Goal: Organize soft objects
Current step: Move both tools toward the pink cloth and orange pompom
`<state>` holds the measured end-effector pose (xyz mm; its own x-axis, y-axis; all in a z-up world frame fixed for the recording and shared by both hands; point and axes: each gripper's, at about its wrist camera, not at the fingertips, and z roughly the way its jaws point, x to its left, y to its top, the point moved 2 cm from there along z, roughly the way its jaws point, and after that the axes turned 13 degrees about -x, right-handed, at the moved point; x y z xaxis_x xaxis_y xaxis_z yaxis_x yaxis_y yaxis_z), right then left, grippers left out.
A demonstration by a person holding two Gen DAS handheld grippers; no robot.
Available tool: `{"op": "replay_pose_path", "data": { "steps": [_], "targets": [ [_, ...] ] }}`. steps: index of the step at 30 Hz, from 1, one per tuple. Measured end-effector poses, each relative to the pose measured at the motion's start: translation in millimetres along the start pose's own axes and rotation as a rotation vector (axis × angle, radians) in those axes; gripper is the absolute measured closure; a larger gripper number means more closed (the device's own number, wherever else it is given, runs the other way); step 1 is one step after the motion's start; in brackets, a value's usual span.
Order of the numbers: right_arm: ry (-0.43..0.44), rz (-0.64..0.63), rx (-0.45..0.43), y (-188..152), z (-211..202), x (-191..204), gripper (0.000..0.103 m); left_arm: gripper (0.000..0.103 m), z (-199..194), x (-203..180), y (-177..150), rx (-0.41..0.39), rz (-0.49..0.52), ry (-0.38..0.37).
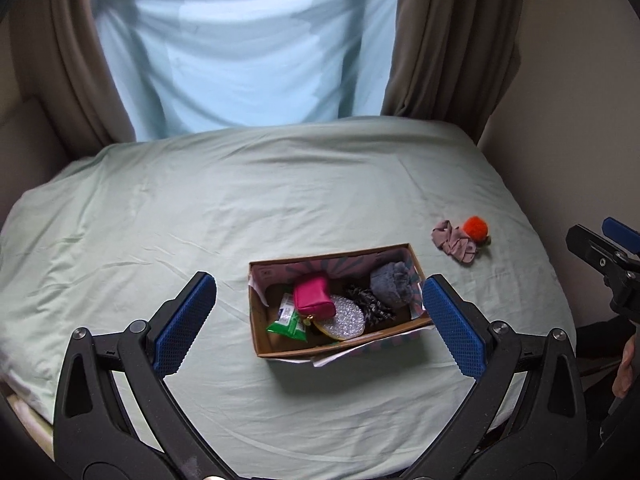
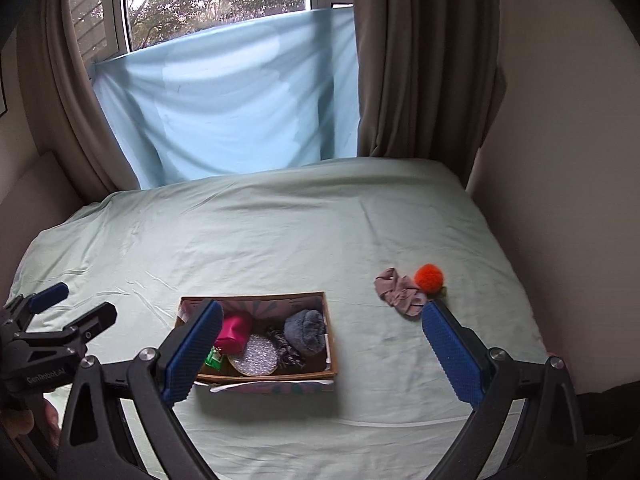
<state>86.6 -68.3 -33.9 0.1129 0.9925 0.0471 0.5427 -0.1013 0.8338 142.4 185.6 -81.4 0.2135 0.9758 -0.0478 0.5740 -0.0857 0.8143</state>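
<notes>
A cardboard box [image 1: 344,340] [image 2: 256,378] sits on the bed and holds a pink pouch [image 1: 314,295] [image 2: 236,330], a grey fluffy item [image 1: 392,284] [image 2: 306,332], a silver sparkly disc [image 1: 347,322] [image 2: 254,356], a green packet [image 1: 288,322] and a black-and-white scrunchie [image 1: 370,306]. A mauve scrunchie [image 1: 456,242] [image 2: 400,290] and an orange pom-pom [image 1: 475,227] [image 2: 429,277] lie on the sheet to the right of the box. My left gripper [image 1: 320,320] is open and empty, hovering in front of the box. My right gripper [image 2: 322,356] is open and empty, between the box and the scrunchie.
The bed has a pale green sheet [image 1: 240,208] [image 2: 280,232]. A blue cloth [image 1: 248,48] hangs over the window between brown curtains [image 1: 448,40]. A wall [image 2: 560,140] borders the bed's right edge. The right gripper shows at the left view's right edge [image 1: 608,256]; the left gripper shows at the right view's left edge [image 2: 52,320].
</notes>
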Motion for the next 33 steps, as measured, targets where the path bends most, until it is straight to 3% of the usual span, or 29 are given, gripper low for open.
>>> {"op": "replay_pose_path", "data": {
  "steps": [10, 17, 28, 33],
  "targets": [
    [0.03, -0.006, -0.052, -12, -34, -37, 0.004, 0.0, -46, -42, 0, -0.102, -0.018, 0.043],
    [0.042, 0.011, -0.037, -11, -24, -94, 0.004, 0.0, -34, -102, 1, -0.094, -0.029, 0.014],
    [0.083, 0.016, -0.002, -5, 52, -198, 0.004, 0.0, 69, -217, -11, -0.008, -0.102, -0.064],
    [0.128, 0.003, 0.06, -20, 125, -237, 0.004, 0.0, 147, -269, -34, 0.038, -0.062, -0.07]
  ]
}}
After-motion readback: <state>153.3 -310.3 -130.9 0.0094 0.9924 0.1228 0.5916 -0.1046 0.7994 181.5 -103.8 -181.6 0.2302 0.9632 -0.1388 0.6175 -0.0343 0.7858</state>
